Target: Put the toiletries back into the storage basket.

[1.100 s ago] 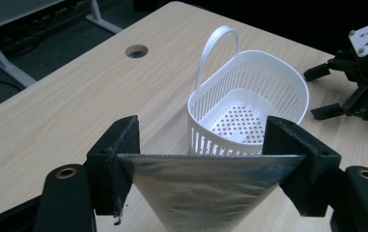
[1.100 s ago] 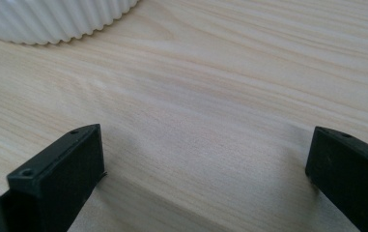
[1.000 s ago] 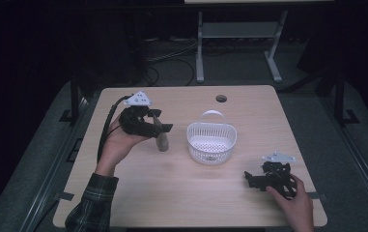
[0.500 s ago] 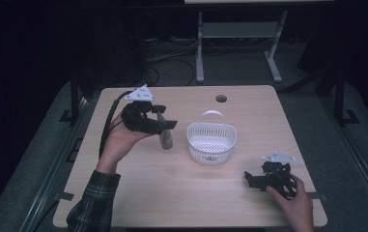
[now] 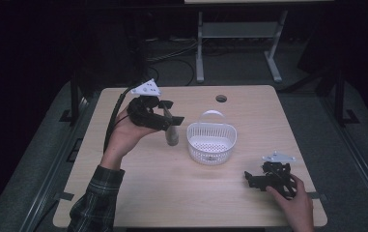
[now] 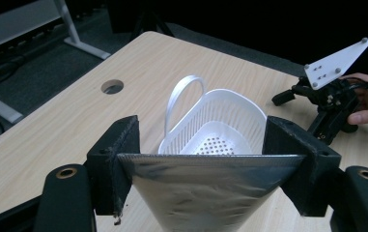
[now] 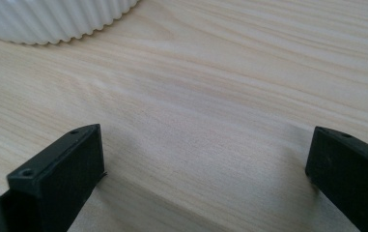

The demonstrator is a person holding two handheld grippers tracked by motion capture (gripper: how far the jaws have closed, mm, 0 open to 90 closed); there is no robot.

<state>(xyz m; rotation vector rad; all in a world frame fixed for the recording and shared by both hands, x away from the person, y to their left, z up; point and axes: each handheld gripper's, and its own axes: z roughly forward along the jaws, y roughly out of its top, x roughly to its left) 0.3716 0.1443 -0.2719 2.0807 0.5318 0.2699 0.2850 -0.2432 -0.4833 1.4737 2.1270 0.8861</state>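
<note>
My left gripper (image 5: 172, 118) hangs above the table's left half, shut on the top edge of a silver foil pouch (image 5: 172, 136) that dangles below it. In the left gripper view the pouch (image 6: 205, 188) spans the whole gap between the jaws of that gripper (image 6: 201, 154). Just to the right of the pouch stands a white perforated basket (image 5: 193, 133) with its handle raised, and its wall (image 6: 230, 104) shows beyond the pouch. My right gripper (image 5: 249, 178) rests on the table near the front right corner, open with nothing between its fingers (image 7: 205, 164).
A round cable hole (image 5: 221, 98) lies in the tabletop behind the basket. The basket's ribbed wall (image 7: 51, 19) shows at the top left of the right gripper view. A metal stand (image 5: 234, 34) is on the floor beyond the table.
My left gripper has lifted and drifted right toward the basket with the pouch in it. The right gripper has stayed where it was.
</note>
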